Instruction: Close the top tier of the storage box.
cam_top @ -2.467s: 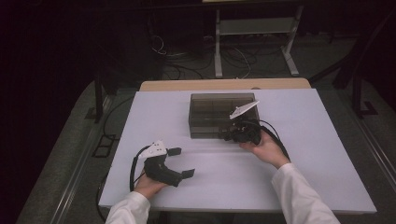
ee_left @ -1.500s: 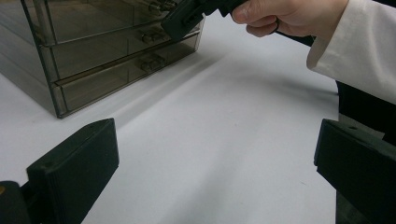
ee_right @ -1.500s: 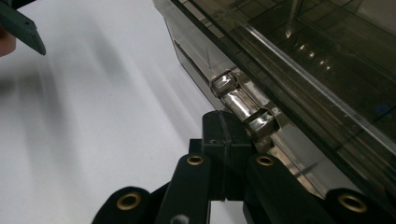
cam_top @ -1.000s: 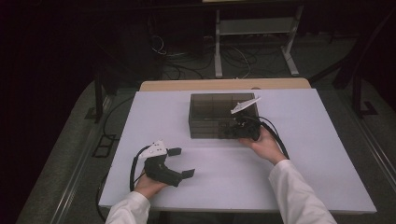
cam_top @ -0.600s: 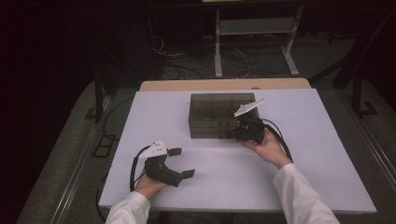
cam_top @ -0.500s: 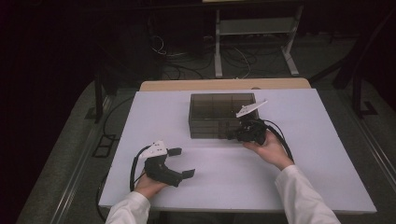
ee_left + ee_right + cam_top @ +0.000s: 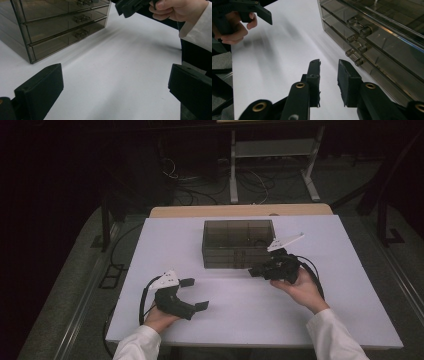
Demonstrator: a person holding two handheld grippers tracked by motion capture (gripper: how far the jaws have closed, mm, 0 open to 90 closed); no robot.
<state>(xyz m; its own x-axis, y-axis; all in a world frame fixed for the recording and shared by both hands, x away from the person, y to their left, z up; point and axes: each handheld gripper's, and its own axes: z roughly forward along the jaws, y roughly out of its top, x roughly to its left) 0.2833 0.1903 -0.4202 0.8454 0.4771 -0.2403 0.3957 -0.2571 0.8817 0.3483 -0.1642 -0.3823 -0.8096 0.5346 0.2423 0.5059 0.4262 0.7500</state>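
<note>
White, matte, flat worktop [image 7: 240, 320], bare across its near half. At far centre, smoky translucent plastic drawer box [image 7: 238, 243], rectangular, three shallow drawers stacked, each with a small clear knob [image 7: 355, 58] on its front; all three look pushed in flush. Just right of the box's near right corner, right claw [image 7: 256, 270], black and blocky, aimed left along the drawer fronts; jaws just been opening, now a narrow gap, nothing between them, close to the lowest knob yet apart from it. Probably freshly let go. Near left, left claw [image 7: 195, 293] resting on the worktop, spread wide and empty, seemingly parked.
</note>
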